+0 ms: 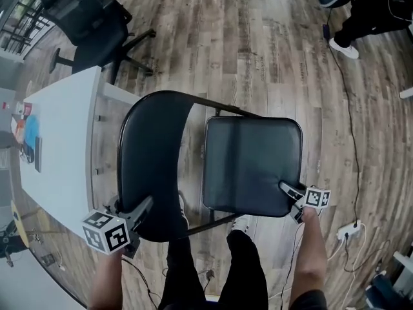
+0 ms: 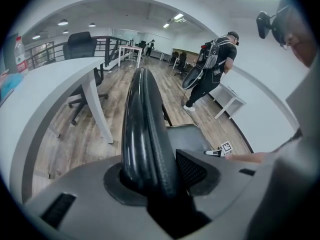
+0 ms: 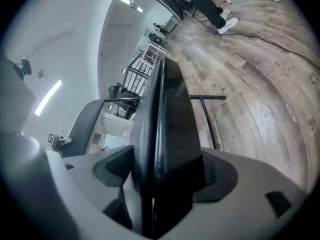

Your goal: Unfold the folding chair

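- Wood-plank floor [image 1: 271, 57] under the rig in the head view, with a white table [image 1: 61, 141] and an office chair [image 1: 90, 18] beyond the left gripper [image 1: 143, 206].
- Head view: the folding chair [image 1: 245, 173] stands directly ahead of both grippers. Its curved backrest [image 1: 151, 160] rises from the left gripper's tips. Its padded seat [image 1: 255, 141] spreads out from the right gripper [image 1: 284, 187], which is at the near corner.
- Left gripper view: the left gripper [image 2: 155, 176] is clamped on the backrest [image 2: 142, 114]. The black rim sits between the pads and runs straight away from them. The seat [image 2: 187, 139] lies just right of the jaws, with the right gripper [image 2: 217, 152] at its far edge. A person in dark clothes [image 2: 212, 69] stands well beyond.
- Right gripper view: the right gripper [image 3: 165, 179] stands wide but is closed on the thick seat [image 3: 167, 114], with a pad against each face. The seat's edge runs ahead of the jaws. The backrest [image 3: 82, 121] is off to the left, and the left gripper [image 3: 59, 141] is beside it.
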`<state>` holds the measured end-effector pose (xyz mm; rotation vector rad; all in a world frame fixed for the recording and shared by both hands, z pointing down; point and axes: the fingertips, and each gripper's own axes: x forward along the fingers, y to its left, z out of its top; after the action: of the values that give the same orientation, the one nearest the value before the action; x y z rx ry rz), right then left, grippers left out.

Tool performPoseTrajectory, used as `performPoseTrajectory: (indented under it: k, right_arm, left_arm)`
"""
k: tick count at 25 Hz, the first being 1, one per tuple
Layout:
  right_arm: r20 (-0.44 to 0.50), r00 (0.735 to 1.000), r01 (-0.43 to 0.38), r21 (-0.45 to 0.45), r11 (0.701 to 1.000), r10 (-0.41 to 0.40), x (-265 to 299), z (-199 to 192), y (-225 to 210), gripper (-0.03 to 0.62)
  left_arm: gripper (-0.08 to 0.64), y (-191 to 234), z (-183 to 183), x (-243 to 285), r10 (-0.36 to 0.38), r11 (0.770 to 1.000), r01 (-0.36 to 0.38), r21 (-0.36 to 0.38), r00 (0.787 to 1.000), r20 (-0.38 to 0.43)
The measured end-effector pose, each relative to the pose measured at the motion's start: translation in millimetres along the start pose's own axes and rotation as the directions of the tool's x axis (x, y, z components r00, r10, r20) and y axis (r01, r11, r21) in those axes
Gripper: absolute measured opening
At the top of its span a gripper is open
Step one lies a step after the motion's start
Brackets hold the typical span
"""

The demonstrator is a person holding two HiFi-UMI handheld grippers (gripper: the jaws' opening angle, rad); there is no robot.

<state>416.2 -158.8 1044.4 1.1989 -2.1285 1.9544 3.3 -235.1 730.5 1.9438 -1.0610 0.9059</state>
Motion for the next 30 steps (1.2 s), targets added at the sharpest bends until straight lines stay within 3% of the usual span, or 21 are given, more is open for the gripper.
performPoseTrajectory:
  k: [5, 12, 16, 19, 22, 25, 30]
  right_arm:
    - [-0.007, 1.0, 0.008, 0.019, 1.0, -0.008, -14, -1, -31, 0.359]
    - [-0.007, 1.0, -0.013, 0.033, 0.999, 0.013, -14, -1, -57, 0.373]
    - [-0.009, 1.0, -0.028, -0.036, 0.999, 0.028, -21, 5, -66, 0.373]
    - [0.006, 1.0, 0.022, -0.086, 0.996, -0.022, -33, 12, -67, 0.373]
    - [0.089, 0.989, 0.124, -0.079, 0.989, -0.117, -66, 22, -64, 0.373]
    - [0.213, 0.96, 0.211, -0.124, 0.97, -0.181, -106, 36, -31, 0.371]
    - [0.286, 0.955, 0.156, -0.275, 0.949, -0.074, -153, 25, 99, 0.366]
  left_arm:
    - [0.176, -36, 1, 12, 0.008, 1.0, -0.008, 0.01, 1.0, -0.005]
    - [0.173, -76, 6, 23, -0.071, 0.997, 0.071, 0.014, 0.997, 0.031]
    - [0.175, -77, 10, 23, -0.083, 0.996, 0.084, -0.015, 0.996, 0.043]
    - [0.175, -77, 13, 22, -0.084, 0.995, 0.088, -0.05, 0.994, 0.067]
    - [0.167, -68, 9, 14, -0.077, 0.986, 0.095, -0.139, 0.989, 0.125]
    - [0.167, -64, 10, -8, -0.057, 0.978, 0.088, -0.189, 0.985, 0.161]
    - [0.158, -67, -1, -53, 0.025, 0.984, 0.006, -0.176, 0.985, 0.17]
